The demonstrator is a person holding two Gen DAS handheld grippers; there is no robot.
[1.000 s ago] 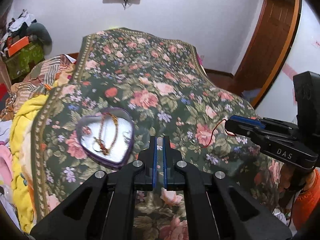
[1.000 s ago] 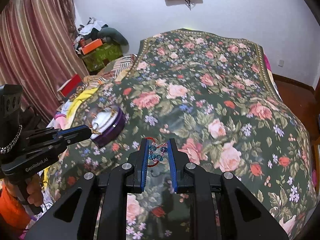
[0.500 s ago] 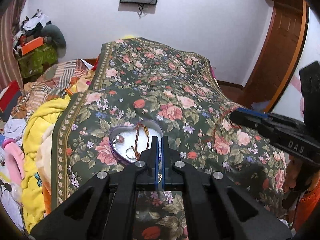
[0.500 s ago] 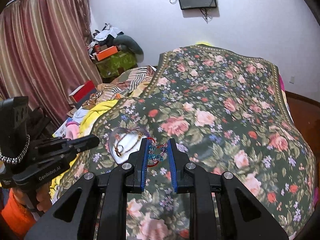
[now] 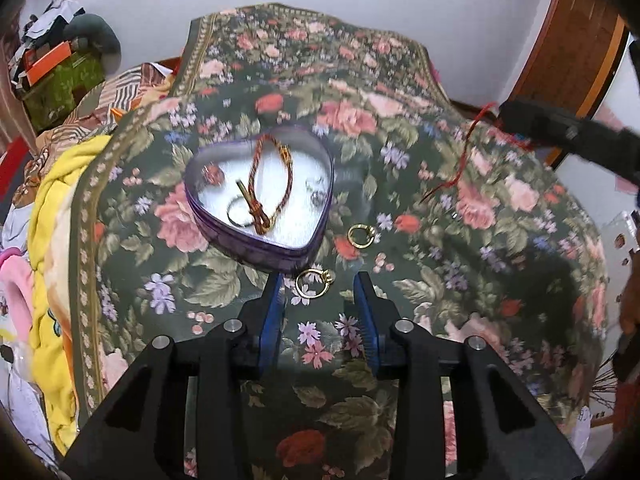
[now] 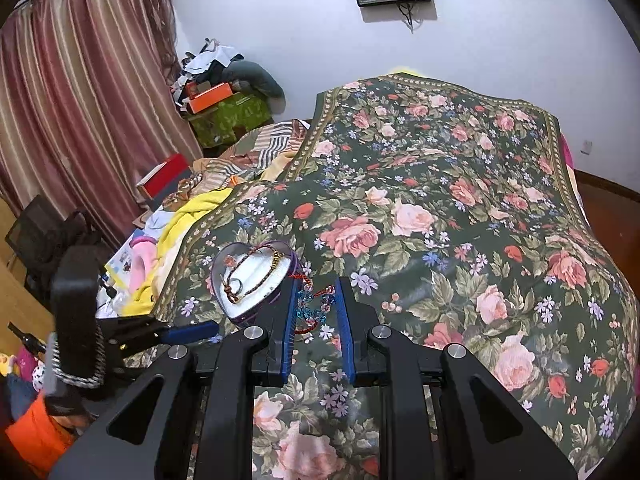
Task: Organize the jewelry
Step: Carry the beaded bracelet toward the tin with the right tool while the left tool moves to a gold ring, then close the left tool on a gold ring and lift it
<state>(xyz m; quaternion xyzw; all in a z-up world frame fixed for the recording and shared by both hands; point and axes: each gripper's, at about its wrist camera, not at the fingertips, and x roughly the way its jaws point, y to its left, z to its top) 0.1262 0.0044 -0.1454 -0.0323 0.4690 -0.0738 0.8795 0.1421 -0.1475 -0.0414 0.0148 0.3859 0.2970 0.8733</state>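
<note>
Jewelry half sorted on the floral bedspread (image 5: 460,264)

The left gripper (image 5: 320,280) stood spread wide, a gold ring (image 5: 313,281) lying loose between its jaws, a second gold ring (image 5: 361,235) just beyond, both outside the purple heart-shaped tin (image 5: 280,250) that held a twisted cord bracelet (image 5: 272,176). The right gripper (image 6: 317,304) pinched a blue-beaded red-string bracelet (image 6: 312,307) just beside the tin. A yellow blanket (image 5: 52,232) crowded the bed's left edge

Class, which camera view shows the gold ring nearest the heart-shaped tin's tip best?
The left wrist view: the gold ring lies in plain sight on the floral bedspread, just ahead of the open left gripper. In the right wrist view I cannot make it out.
</note>
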